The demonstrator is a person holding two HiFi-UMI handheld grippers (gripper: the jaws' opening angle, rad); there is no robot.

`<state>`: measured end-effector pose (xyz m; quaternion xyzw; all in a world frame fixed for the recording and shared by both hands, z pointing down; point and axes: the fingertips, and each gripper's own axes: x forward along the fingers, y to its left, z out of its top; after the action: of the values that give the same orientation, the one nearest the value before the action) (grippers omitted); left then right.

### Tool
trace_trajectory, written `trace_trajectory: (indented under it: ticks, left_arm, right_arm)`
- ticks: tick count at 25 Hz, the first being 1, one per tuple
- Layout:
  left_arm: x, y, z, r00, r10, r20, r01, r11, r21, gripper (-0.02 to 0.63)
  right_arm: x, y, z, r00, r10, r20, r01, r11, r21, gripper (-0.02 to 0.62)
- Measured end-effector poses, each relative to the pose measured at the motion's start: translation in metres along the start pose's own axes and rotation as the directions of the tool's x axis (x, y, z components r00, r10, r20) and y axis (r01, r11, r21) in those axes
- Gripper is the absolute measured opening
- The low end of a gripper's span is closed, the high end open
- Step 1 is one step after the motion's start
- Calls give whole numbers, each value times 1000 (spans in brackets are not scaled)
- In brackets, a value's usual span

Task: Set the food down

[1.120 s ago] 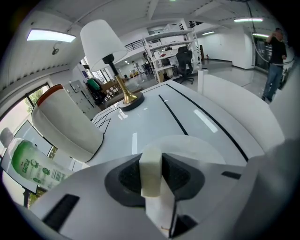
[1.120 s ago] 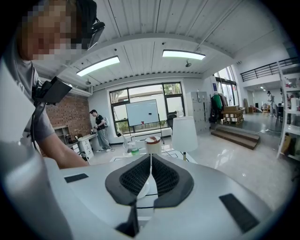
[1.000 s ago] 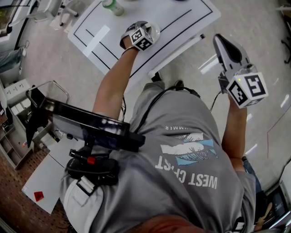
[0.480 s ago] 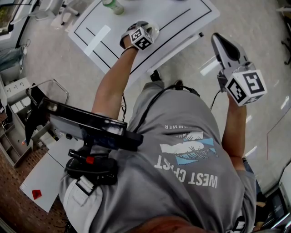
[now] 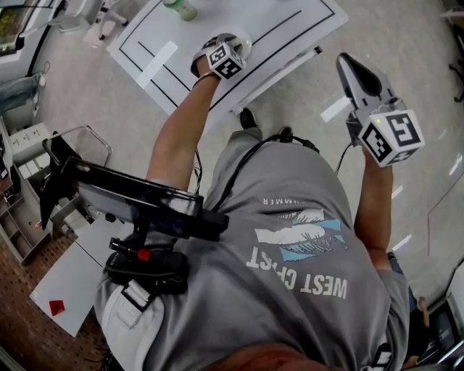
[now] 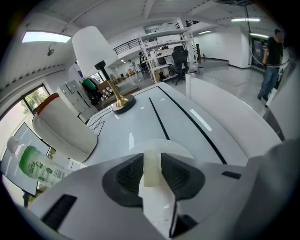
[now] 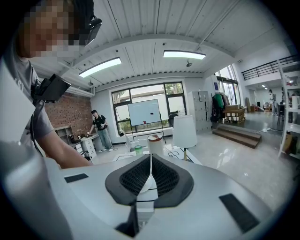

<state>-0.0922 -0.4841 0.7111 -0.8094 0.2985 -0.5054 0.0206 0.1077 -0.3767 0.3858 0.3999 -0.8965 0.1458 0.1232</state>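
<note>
Barely any change from half a second back: left tongs (image 6: 151, 160) stay clamped on a thin, pale, waxy strip (image 6: 151, 172), just over a round white plate (image 6: 179, 149) on the glossy white surface (image 6: 154, 124). Right tongs (image 7: 150, 172) closed, empty, off beside the surface. Brass-stemmed lamp (image 6: 114, 91) farther back.

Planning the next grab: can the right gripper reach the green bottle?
Probably not: the right gripper hangs over the floor, off the white table; the green bottle stands across it, beyond the left gripper.
</note>
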Motion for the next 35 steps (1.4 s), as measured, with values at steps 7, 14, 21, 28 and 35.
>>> trace_trajectory:
  ticks: [7,14,21,28,35]
  left_arm:
    - [-1,-3,-10,1000,0,-24,0,1000,-6,106]
    - [-6,0,-6,1000,21,-8,-21,1000,-13,106]
    - [-36,3,9,996,79,35,-78,997,-27,106]
    - [-85,12,39,975,180,129,-171,982,-83,106]
    - [-162,19,80,908,331,257,-290,939,-187,106]
  right_arm:
    - [-2,1,-2,1000,1,0,-1,1000,1,8]
    - [-2,0,-8,1000,14,1,-14,1000,1,8]
    - [-18,13,-9,999,39,22,-39,999,-6,8]
    - [-34,26,-9,995,83,50,-82,996,-24,8]
    - [-56,40,-8,986,149,79,-144,988,-61,8]
